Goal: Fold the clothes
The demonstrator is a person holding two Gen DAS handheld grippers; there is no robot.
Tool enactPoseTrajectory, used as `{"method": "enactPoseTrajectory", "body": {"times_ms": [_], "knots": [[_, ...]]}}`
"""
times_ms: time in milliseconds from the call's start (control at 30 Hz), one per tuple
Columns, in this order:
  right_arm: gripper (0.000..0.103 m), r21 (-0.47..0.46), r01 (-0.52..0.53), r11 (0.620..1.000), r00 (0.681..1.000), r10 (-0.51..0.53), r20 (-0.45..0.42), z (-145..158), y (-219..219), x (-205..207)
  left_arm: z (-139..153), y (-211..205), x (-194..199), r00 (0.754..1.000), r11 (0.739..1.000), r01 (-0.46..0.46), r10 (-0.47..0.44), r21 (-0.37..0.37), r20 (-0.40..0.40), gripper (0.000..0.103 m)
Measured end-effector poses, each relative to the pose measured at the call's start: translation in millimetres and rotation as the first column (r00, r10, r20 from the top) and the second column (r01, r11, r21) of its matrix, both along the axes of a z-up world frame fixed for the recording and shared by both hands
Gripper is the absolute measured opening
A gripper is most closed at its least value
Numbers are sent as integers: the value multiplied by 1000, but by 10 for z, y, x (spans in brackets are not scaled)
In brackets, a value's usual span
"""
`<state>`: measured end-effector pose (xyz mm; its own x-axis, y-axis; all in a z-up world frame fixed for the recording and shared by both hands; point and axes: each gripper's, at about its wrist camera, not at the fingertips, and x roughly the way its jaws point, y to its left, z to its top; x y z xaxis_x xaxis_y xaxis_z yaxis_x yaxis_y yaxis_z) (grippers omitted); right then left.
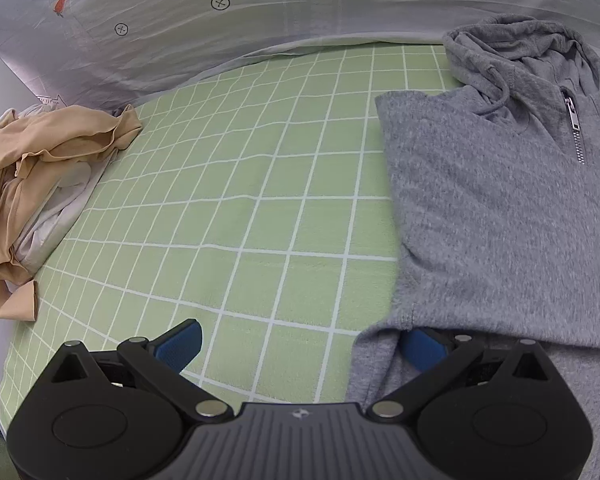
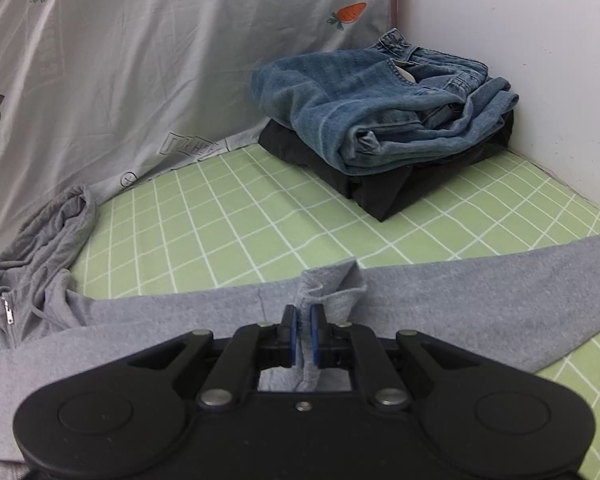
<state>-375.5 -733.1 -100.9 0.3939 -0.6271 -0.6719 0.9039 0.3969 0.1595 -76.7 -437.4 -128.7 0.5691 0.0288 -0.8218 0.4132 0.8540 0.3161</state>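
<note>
Your right tool (image 2: 304,330) is pinched tight on a fold of the grey hoodie's (image 2: 440,304) fabric, w/ a bunched bit of the cloth sticking up past the blue pads (image 2: 315,330). Your left tool (image 1: 300,344) is spread wide, nothing gripped; its right pad (image 1: 422,346) is tucked under the hoodie's (image 1: 500,208) edge, left pad (image 1: 180,344) over bare sheet. Hoodie lies flat on the bed's green checked sheet (image 1: 240,200), zip (image 1: 574,124) and hood toward the back edge by the carrot-print sheet (image 1: 180,20) hanging there, one sleeve stretched toward the bed's right side. Folded jeans (image 2: 380,112) sit on a folded black garment (image 2: 384,188) in the back right corner by the wall. Crumpled tan clothes (image 1: 40,184) at the left edge, well apart from the hoodie.
</note>
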Motion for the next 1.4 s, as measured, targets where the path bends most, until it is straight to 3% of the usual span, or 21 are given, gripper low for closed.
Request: {"method": "enactPoseTrajectory", "body": {"times_ms": [133,267,400,533,600,667,767,800,933,1033,1167,1267,1300,1333,1400], "knots": [[7,15,-106,994,988,103,114,179,302,386,-5,35,-6,1000,1000,17,-17,-18,3,103],[7,-29,-317,948,937,317,146,244,895,984,-9,81,19,1000,998,18,-19,-53,-12,103],[8,3,-469,883,882,468,56,-3,1356,1445,-13,105,52,999,997,23,-26,-75,-32,103],[14,41,-515,856,851,517,-96,-282,1540,1539,-16,126,82,998,995,18,-23,-95,-51,103],[33,39,-500,865,863,501,-61,-207,1509,1404,-12,145,105,997,994,20,-28,-106,-71,103],[68,-24,-453,891,891,452,-44,-57,1457,1208,20,184,124,995,993,2,-14,-116,-103,103],[96,-112,-376,920,927,371,-62,102,1304,922,177,292,58,994,990,-28,13,-138,-108,103],[99,-132,-338,932,941,328,-87,112,1214,824,247,316,19,995,989,-26,12,-145,-96,103],[102,-132,-174,976,972,149,-179,-74,787,447,495,270,-113,998,983,18,-28,-182,-52,103],[102,-114,-43,993,978,19,-208,-265,495,147,531,5,-172,984,954,134,-160,-268,-79,102],[103,-114,60,992,971,-84,-222,-426,294,-98,477,-516,-343,939,903,284,-330,-323,-98,99],[103,-100,84,991,970,-104,-220,-497,222,-155,374,-919,-470,894,862,364,-429,-352,-126,89],[103,-100,84,991,968,-105,-227,-518,214,-148,340,-1053,-512,877,847,389,-461,-362,-135,81],[103,-103,82,991,970,-104,-221,-526,211,-147,304,-1168,-540,863,836,407,-484,-368,-143,73],[103,-107,79,991,972,-100,-211,-538,206,-144,237,-1344,-566,845,823,426,-510,-377,-160,66]]}}
